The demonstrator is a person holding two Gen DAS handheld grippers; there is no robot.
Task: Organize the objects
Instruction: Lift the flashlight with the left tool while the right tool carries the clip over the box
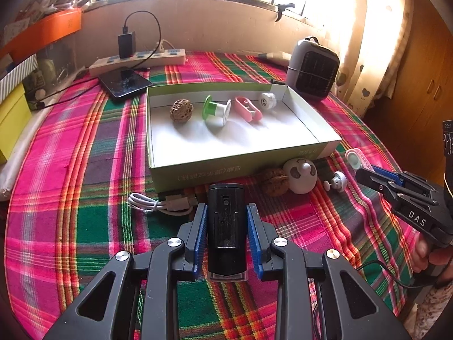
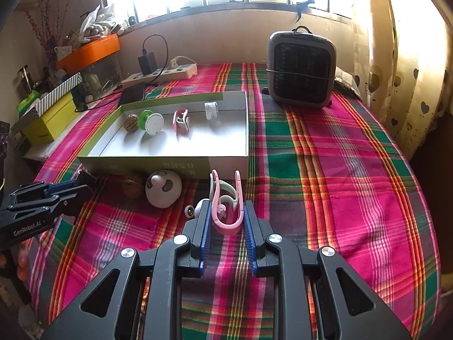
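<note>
My left gripper [image 1: 226,212] is shut on a black rectangular device [image 1: 226,226], held above the plaid cloth in front of the shallow green box [image 1: 198,170]. The box holds a walnut [image 1: 181,109], a green-and-white spool [image 1: 216,109], a pink clip [image 1: 247,108] and a white cap [image 1: 267,100]. My right gripper [image 2: 226,212] is shut on a pink-and-white clip [image 2: 226,201], just in front of the box's near wall [image 2: 170,167]. A second walnut [image 1: 274,182], a white panda-faced ball [image 1: 300,175] and a small white knob toy [image 1: 337,181] lie before the box.
A white cable coil [image 1: 158,205] lies left of the black device. A grey heater [image 2: 301,69] stands behind the box on the right. A power strip [image 1: 138,61] with charger and a phone [image 1: 124,83] are at the back left. Boxes [image 2: 51,121] are stacked at the left edge.
</note>
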